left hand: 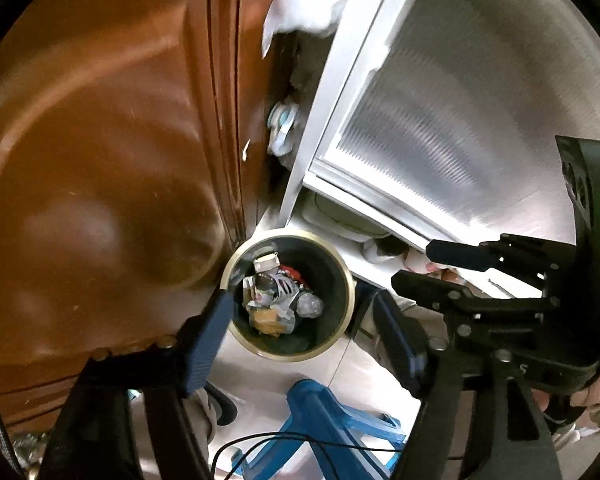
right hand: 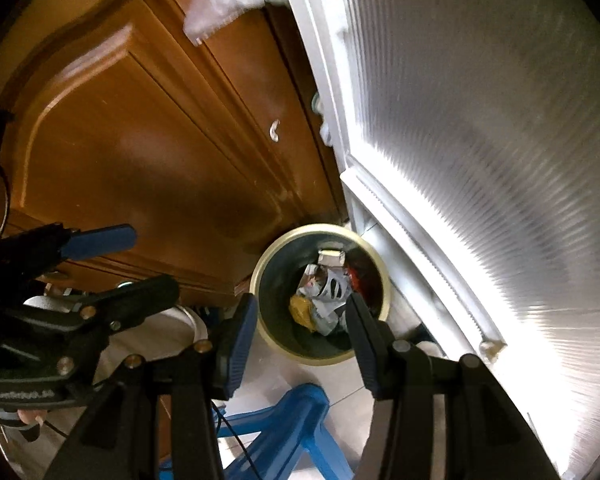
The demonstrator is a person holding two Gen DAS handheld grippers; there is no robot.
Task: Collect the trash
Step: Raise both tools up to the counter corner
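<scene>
**Both claws hanging over the bin, nothing in either**

I am holding my left claw [left hand: 304, 328] above the trash bin [left hand: 342, 264], pointing steeply down at it. Its blue-padded fingers [left hand: 206, 336] are standing wide apart, and nothing is sitting between them; the bin's open mouth is showing in the gap, well below the tips. My right claw [right hand: 298, 328] is hanging over the same bin [right hand: 382, 264], its jaws parted more narrowly and gripping nothing. From its own camera the bin is lying just beyond the fingertips, slightly to the right.

The trash [left hand: 278, 296] is lying inside the bin: crumpled white and silver wrappers, a yellowish scrap, something red at the far side, a small whitish box at the far rim. The bin is standing on the pale floor in the corner between the brown wooden door [left hand: 100, 152] on the left and the ribbed white panel [left hand: 460, 120] on the right. A blue plastic stool [left hand: 324, 420] is standing on the near side, below my claws.
</scene>
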